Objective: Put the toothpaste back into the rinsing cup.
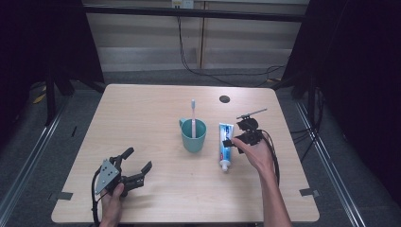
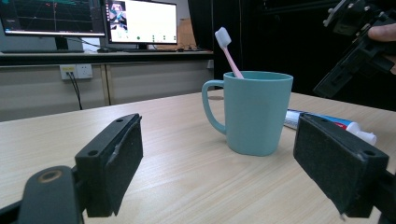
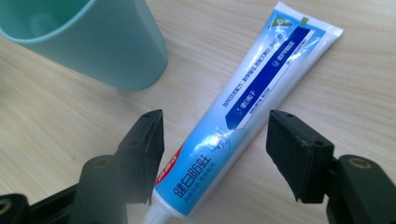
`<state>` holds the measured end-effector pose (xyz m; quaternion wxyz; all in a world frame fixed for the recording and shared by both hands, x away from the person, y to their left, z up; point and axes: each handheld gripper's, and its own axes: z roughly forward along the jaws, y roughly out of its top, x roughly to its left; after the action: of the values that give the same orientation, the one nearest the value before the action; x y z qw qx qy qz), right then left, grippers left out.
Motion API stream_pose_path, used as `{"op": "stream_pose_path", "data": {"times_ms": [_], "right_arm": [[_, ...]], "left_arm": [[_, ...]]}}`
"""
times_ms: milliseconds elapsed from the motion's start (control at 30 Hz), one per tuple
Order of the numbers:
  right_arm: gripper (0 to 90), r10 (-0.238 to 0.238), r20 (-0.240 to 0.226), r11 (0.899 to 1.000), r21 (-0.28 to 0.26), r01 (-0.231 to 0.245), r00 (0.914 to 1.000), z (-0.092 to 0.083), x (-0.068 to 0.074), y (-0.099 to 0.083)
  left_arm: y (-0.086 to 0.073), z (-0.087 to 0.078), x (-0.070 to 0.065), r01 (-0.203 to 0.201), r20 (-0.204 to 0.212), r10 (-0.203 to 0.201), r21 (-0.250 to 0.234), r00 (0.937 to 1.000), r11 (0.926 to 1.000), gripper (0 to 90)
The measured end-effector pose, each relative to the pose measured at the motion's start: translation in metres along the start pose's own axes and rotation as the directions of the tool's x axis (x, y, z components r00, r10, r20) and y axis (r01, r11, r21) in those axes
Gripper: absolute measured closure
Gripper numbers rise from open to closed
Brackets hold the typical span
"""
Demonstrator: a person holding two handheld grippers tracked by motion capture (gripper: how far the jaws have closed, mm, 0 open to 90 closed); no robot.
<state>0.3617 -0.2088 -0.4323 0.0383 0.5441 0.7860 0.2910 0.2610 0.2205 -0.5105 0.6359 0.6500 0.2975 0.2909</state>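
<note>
Toothpaste tube (image 3: 243,112): lies flat between your right gripper's (image 3: 215,156) parted jaws, untouched, gaps both sides.
Cup (image 3: 88,39): just left of that gripper.
Left gripper (image 2: 217,163): released, bare tabletop (image 2: 187,186) ahead.

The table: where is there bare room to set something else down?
The table is bare along its far edge behind the cup, on its left half above the left gripper, and on the near strip between the two forearms. It is crowded right of centre, where the cup, the toothpaste tube and the right gripper lie close together.
</note>
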Motion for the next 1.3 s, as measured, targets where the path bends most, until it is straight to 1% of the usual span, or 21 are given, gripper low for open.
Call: {"op": "stream_pose_path", "data": {"times_ms": [67, 100, 200, 233, 267, 333, 400, 533, 600, 667, 733, 767, 833, 1000, 1100, 1167, 1300], "right_arm": [[41.2, 0.004, 0.014, 0.999, 0.037, -0.005, 0.9999, 0.006, -0.001, 0.004], [41.2, 0.004, 0.014, 0.999, 0.037, -0.005, 0.9999, 0.006, -0.001, 0.004], [42.7, 0.005, 0.040, 0.997, 0.083, -0.009, 0.9992, 0.013, -0.004, 0.007], [42.9, 0.007, 0.035, 0.996, 0.093, -0.011, 0.9993, 0.015, -0.006, 0.008], [43.1, 0.019, 0.036, 0.994, 0.106, -0.023, 0.9992, 0.016, -0.007, 0.009], [43.1, 0.013, 0.040, 0.992, 0.126, -0.018, 0.9991, 0.019, -0.006, 0.012], [42.8, 0.017, 0.040, 0.989, 0.145, -0.023, 0.9990, 0.023, -0.005, 0.014], [42.8, 0.022, 0.055, 0.981, 0.191, -0.032, 0.9982, 0.035, -0.005, 0.018], [42.6, 0.022, 0.061, 0.980, 0.195, -0.033, 0.9979, 0.036, -0.006, 0.018], [41.4, 0.033, 0.063, 0.979, 0.197, -0.045, 0.9975, 0.038, -0.007, 0.019], [36.6, 0.047, 0.065, 0.977, 0.206, -0.059, 0.9968, 0.040, -0.009, 0.019], [35.9, 0.050, 0.070, 0.974, 0.216, -0.064, 0.9963, 0.041, -0.009, 0.020], [37.0, 0.045, 0.073, 0.973, 0.221, -0.060, 0.9963, 0.044, -0.007, 0.023], [36.4, 0.044, 0.111, 0.968, 0.241, -0.070, 0.9928, 0.050, -0.006, 0.028], [36.9, 0.035, 0.112, 0.968, 0.242, -0.062, 0.9931, 0.050, -0.006, 0.029], [36.5, 0.057, 0.108, 0.969, 0.235, -0.081, 0.9925, 0.051, -0.010, 0.029], [37.0, 0.053, 0.115, 0.966, 0.245, -0.080, 0.9920, 0.053, -0.009, 0.030]], "left_arm": [[0.000, 0.000, 0.000, 0.000, 0.000, 0.000, 0.001, 1.0000, 1.0000, 15.9], [0.000, 0.000, 0.000, 0.002, 0.006, -0.002, -0.002, 1.0000, 1.0000, 15.9], [0.000, 0.000, 0.000, 0.001, 0.008, -0.001, -0.002, 1.0000, 1.0000, 15.9], [0.000, 0.000, 0.000, 0.001, 0.008, -0.001, -0.002, 1.0000, 1.0000, 15.9], [0.000, 0.000, 0.000, 0.001, 0.008, -0.001, -0.001, 1.0000, 1.0000, 15.8], [0.000, 0.000, 0.000, 0.001, 0.008, -0.001, -0.001, 1.0000, 1.0000, 15.9], [0.000, 0.000, 0.000, 0.001, 0.008, -0.001, -0.001, 1.0000, 1.0000, 15.9], [0.000, 0.000, 0.000, 0.001, 0.008, -0.001, -0.001, 1.0000, 1.0000, 15.9], [0.000, 0.000, 0.000, 0.001, 0.008, -0.001, -0.001, 1.0000, 1.0000, 15.9], [0.000, 0.000, 0.000, 0.001, 0.008, -0.001, -0.001, 1.0000, 1.0000, 15.9], [0.000, 0.000, 0.000, 0.001, 0.008, -0.001, -0.001, 1.0000, 1.0000, 15.9], [0.000, 0.000, 0.000, 0.002, 0.008, -0.002, -0.001, 1.0000, 1.0000, 15.9], [0.000, 0.000, 0.000, 0.002, 0.008, -0.002, -0.002, 1.0000, 1.0000, 15.9], [0.000, 0.000, 0.000, 0.002, 0.010, -0.002, -0.002, 0.9999, 1.0000, 15.9], [0.000, 0.000, 0.000, 0.002, 0.011, -0.002, -0.003, 0.9999, 1.0000, 15.9], [0.000, 0.000, 0.000, 0.002, 0.012, -0.002, -0.003, 0.9999, 1.0000, 15.9], [0.000, 0.000, 0.000, 0.002, 0.013, -0.002, -0.002, 0.9999, 1.0000, 15.8]]}}
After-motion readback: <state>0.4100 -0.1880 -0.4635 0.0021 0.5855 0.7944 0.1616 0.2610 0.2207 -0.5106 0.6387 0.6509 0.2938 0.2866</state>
